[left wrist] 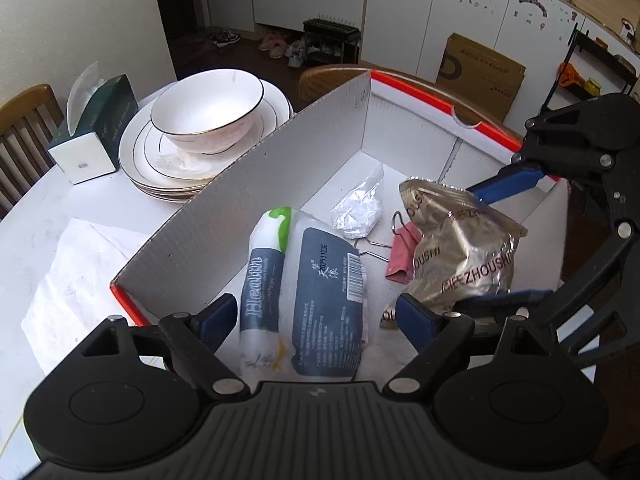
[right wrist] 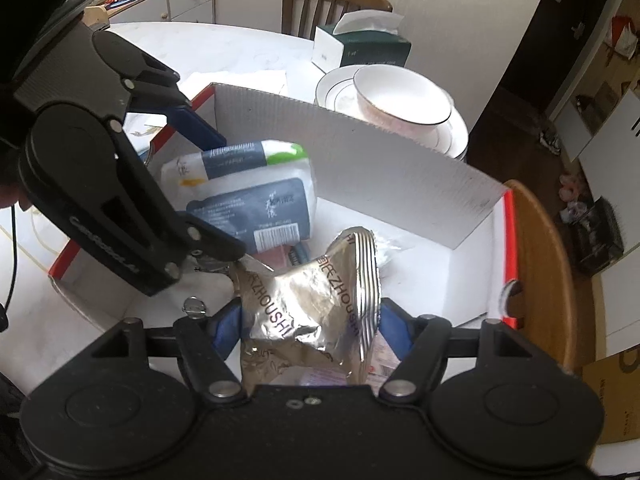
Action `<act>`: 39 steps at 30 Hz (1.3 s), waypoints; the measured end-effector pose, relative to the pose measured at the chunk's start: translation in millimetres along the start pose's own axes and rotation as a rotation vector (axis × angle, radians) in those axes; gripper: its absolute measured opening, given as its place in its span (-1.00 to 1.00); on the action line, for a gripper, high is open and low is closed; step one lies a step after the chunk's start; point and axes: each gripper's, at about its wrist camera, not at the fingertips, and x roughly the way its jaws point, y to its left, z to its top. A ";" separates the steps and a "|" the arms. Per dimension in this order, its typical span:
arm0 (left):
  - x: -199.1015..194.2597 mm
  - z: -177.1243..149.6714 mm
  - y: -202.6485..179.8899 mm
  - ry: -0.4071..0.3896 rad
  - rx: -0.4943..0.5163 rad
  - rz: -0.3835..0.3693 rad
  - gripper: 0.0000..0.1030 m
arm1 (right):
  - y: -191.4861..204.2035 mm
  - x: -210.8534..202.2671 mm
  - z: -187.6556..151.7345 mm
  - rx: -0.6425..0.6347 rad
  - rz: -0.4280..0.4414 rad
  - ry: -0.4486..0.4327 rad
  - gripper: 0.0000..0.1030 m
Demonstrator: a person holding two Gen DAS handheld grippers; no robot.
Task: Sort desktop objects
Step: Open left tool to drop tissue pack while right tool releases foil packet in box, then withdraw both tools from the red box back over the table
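**tabletop_tim:** How far along is the sort? Is most of it in the box yet?

**rig_op_42:** Pretty far, I'd say. Inside the box I can see two tissue packs lying side by side at the near end, a small clear bag of white stuff toward the far end, and a pink binder clip between that bag and the foil snack bag.

**tabletop_tim:** So the snack bag's the current item?

**rig_op_42:** Yep. My right hand-held gripper has its fingers either side of the foil bag, over the box's right half. They look closed onto it, and the bag looks propped up rather than lying flat, so I reckon it's mid-drop, not released. My left hand-held gripper is wide open with nothing clamped, hovering over the tissue packs at the near end of the box.

**tabletop_tim:** What's left outside?

**rig_op_42:** Left of the box on the counter: a stack of plates with a bowl on top, a green tissue box and a crumpled white sheet. Can't say if those count as sortable. If not, it's nearly done once the foil bag is let go.
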 end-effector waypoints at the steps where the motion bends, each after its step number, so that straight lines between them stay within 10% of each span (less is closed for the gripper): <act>1: -1.5 -0.6 -1.1 -0.003 -0.001 -0.002 0.68 | 0.3 -1.8 -0.5 -0.005 -0.005 -0.007 0.37; 30: -88.8 -56.4 0.0 -0.163 -0.089 0.029 0.68 | 45.0 -41.0 14.1 -0.077 0.079 -0.123 0.42; 39: -120.2 -100.3 29.7 -0.216 -0.155 0.050 0.99 | 75.1 -46.9 29.7 0.005 0.107 -0.203 0.44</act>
